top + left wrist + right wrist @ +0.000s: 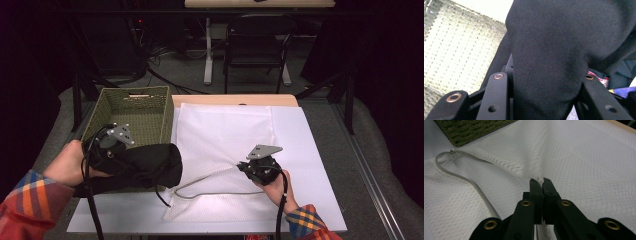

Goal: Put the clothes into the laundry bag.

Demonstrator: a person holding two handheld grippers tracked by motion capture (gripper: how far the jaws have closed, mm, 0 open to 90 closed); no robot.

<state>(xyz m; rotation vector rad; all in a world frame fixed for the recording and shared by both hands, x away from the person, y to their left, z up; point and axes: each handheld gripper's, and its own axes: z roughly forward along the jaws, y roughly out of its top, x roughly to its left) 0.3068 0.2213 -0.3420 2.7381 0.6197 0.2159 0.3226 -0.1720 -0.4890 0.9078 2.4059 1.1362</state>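
The left tool [150, 167] grips a bundled black garment [145, 165], its jaws pressed into the cloth from both sides. The garment hangs at the near right corner of the green woven basket [131, 107], which sits at the far left of the counter [325, 210], and partly overlaps the left edge of the white mesh laundry bag [225, 135]. The bag lies spread flat across the middle of the counter. The right tool [246, 167] is narrowed onto a pinch of the bag's mesh, near the grey drawstring [200, 182] that loops along the bag's near left edge.
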